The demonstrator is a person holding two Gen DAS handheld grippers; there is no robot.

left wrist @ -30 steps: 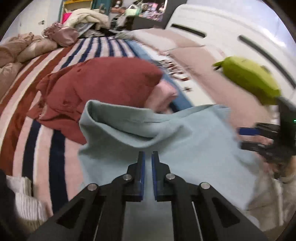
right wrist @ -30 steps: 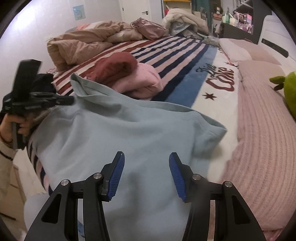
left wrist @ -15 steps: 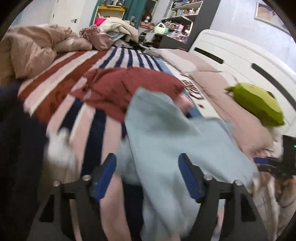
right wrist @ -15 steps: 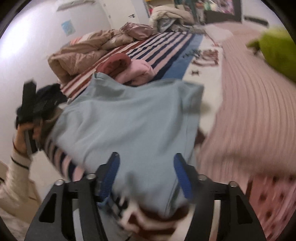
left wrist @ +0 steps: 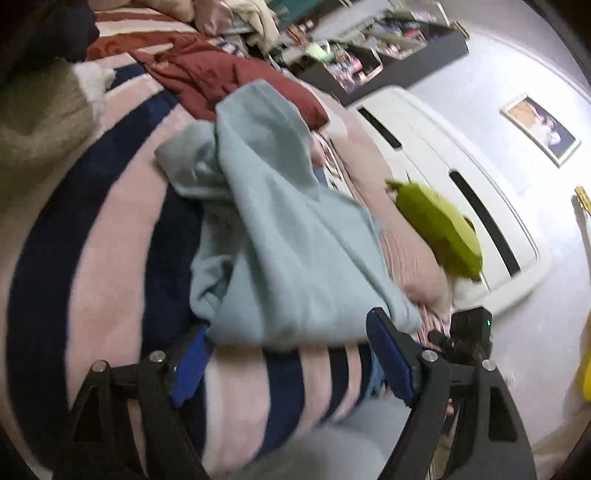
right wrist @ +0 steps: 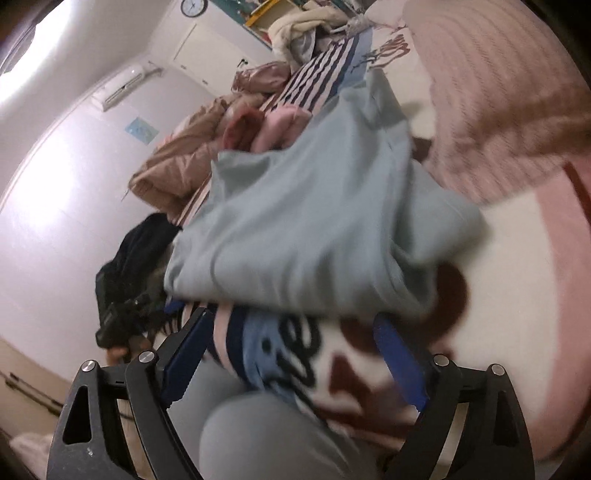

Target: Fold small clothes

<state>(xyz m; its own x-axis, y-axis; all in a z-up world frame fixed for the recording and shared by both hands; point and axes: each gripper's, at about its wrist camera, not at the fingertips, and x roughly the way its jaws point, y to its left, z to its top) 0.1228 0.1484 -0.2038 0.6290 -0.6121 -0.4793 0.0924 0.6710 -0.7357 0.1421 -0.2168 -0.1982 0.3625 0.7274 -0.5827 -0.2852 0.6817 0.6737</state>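
Left wrist view: the left gripper [left wrist: 291, 360], which pinched the cloth a second ago, now has its jaws spread wide with nothing between them. The light blue garment [left wrist: 288, 236], soft and matte, lies in a rumpled heap just ahead of the jaws on the striped blanket [left wrist: 110, 229], no longer spread flat. Beyond it sits a maroon garment [left wrist: 229, 77]; right of the jaws are a green plush toy [left wrist: 439, 229] and, close by, the right gripper [left wrist: 467, 338]. Everything is motion-blurred.

Right wrist view: the right gripper [right wrist: 295, 362] holds its jaws wide apart and empty, as before. The garment [right wrist: 314, 221] is bunched just ahead of them. Only here appear the folded pink garment [right wrist: 282, 123] beyond it, a wall clock [right wrist: 194, 6] and the blanket's lettering [right wrist: 291, 347] between the jaws.
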